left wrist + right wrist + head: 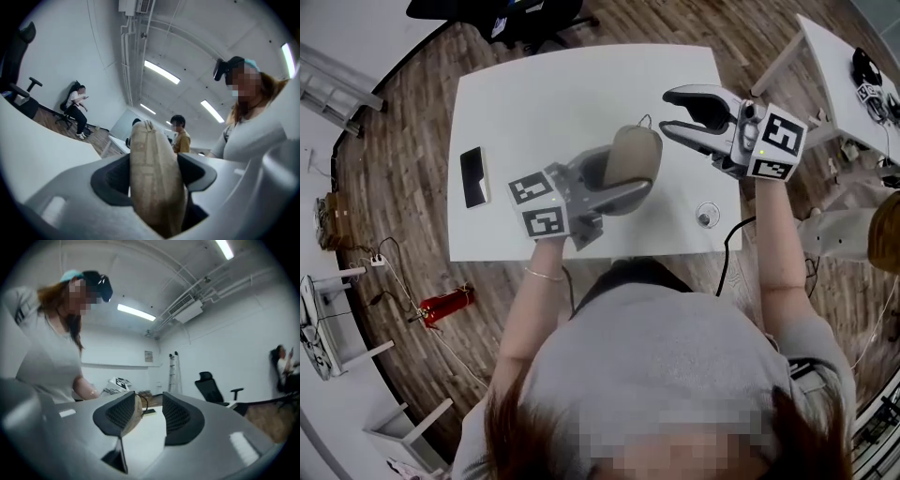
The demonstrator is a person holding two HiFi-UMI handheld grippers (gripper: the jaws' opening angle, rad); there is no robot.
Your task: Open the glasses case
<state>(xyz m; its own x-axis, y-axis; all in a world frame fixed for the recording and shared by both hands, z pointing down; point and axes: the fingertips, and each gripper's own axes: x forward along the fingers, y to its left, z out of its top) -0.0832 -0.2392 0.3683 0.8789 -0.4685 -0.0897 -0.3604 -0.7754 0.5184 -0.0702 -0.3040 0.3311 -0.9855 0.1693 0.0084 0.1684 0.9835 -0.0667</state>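
Glasses case (151, 192), seemingly pinched, in claw (154, 171)

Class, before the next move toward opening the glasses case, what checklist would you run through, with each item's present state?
1. Left gripper holds the glasses case: ok, jaws pressed on both sides.
2. Case closed: ok, no gap shows.
3. Right gripper open and empty: ok.
4. Case between the right jaws: not ok, it sits beside one jaw.
5. Where the case opens: cannot tell.
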